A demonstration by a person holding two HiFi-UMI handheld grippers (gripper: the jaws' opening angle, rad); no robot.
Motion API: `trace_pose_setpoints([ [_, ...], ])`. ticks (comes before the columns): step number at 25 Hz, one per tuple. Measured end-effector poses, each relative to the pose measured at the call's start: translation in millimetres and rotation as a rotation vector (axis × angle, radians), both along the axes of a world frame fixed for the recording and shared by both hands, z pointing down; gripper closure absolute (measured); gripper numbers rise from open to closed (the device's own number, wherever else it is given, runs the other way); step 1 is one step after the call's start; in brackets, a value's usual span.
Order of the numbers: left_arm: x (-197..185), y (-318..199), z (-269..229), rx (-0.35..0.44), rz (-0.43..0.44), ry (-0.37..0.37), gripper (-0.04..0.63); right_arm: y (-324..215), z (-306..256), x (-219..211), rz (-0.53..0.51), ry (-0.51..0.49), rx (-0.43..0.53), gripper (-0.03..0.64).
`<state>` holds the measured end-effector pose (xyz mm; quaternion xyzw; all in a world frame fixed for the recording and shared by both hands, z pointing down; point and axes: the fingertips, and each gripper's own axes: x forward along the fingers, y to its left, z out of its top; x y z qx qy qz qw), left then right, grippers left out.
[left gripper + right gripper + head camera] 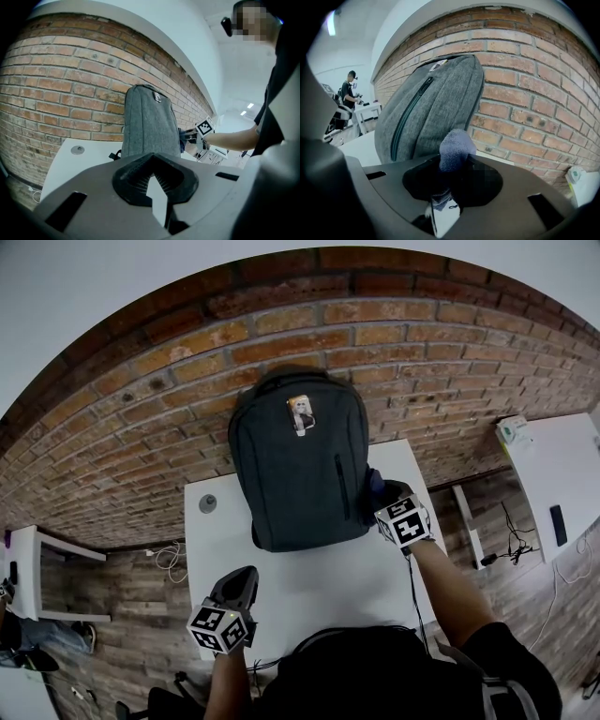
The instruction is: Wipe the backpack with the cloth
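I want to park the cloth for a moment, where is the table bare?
The widest bare stretch of the table lies in front of the backpack, between it and the left gripper. A narrower strip runs left of the backpack, past a small round disc. The right side is crowded: the right gripper holds the cloth there.

No legible text or number. The small tag (301, 414) on the backpack (298, 479), ahead of the left gripper (241, 581) and up-left of the right gripper (379, 491), is unreadable (the marker cubes (221, 626) bear only square patterns).
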<state>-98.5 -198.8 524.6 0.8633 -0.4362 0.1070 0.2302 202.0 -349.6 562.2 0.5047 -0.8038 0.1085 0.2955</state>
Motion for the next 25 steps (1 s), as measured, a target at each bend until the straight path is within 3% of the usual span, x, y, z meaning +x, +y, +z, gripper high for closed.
trace_pose_setpoints([
  [10, 5, 3, 1, -0.001, 0.014, -0.001, 0.598, 62, 59, -14, -0.071, -0.016, -0.144, 0.515],
  [15, 8, 2, -1, 0.006, 0.02, 0.004, 0.598, 79, 73, -14, -0.06, -0.041, -0.189, 0.515],
  [19, 4, 0, -1, 0.008, 0.015, 0.003, 0.598, 75, 64, -16, -0.061, -0.046, -0.167, 0.515],
  [25, -1, -2, 0, 0.009, 0.003, 0.007, 0.598, 52, 17, -23, -0.041, -0.098, -0.046, 0.515],
])
